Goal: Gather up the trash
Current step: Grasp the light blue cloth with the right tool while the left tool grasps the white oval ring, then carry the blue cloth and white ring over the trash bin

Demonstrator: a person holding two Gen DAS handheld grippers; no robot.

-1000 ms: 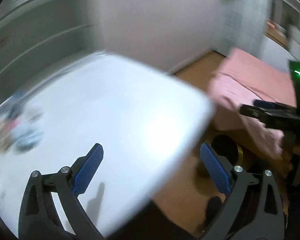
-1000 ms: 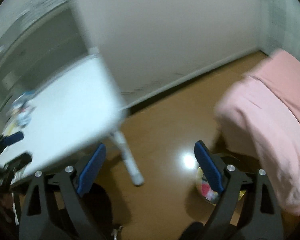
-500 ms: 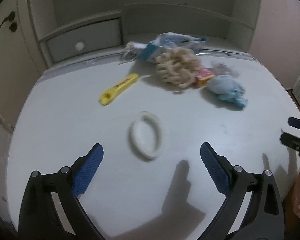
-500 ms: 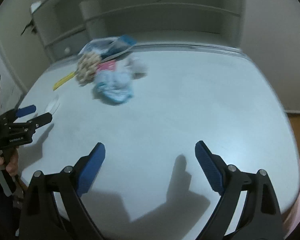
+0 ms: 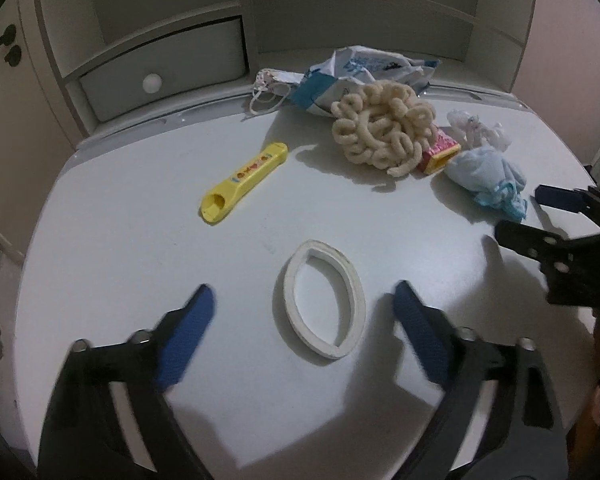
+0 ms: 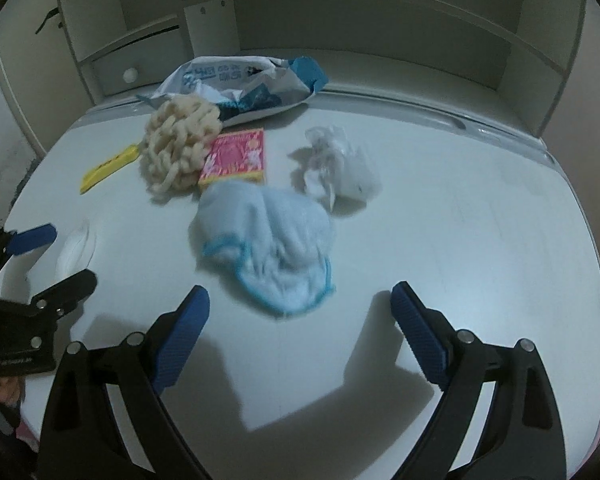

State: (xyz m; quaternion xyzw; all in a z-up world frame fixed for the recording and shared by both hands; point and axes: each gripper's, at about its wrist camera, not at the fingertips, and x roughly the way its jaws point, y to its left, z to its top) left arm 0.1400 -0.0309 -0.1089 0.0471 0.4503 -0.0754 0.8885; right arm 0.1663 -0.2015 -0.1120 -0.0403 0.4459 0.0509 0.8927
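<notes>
Presently, items on the white desk (image 5: 112, 264), as seen from beside it:

- White oval ring (image 5: 321, 300): lies flat near the front edge, between the fingers of the left gripper (image 5: 302, 322). Those jaws have just been closing yet stand wide, pads clear of the ring on both sides. Looks light and slightly flexible; best pinched across its narrow width, or by one rim wall.
- Pale blue cloth (image 6: 266, 246): crumpled, mid-desk, just ahead of the right gripper (image 6: 300, 314), whose jaws stand wide and empty. Soft and limp; should bunch under the pads, so take the thickest fold.
- Crumpled clear plastic (image 6: 338, 166): behind the cloth, to its right. Very light, likely slippery.
- Pink carton (image 6: 236, 156): flat, touching the woolly cream bundle (image 6: 178, 148). Stiff; grip by its edges.
- Yellow stick-shaped piece (image 5: 244, 182): left of the bundle, apart from it. Rigid; take across its middle.
- Blue-and-white plastic bag (image 6: 244, 82): at the back, against the shelf unit (image 6: 340, 20). Thin and crinkly.
</notes>
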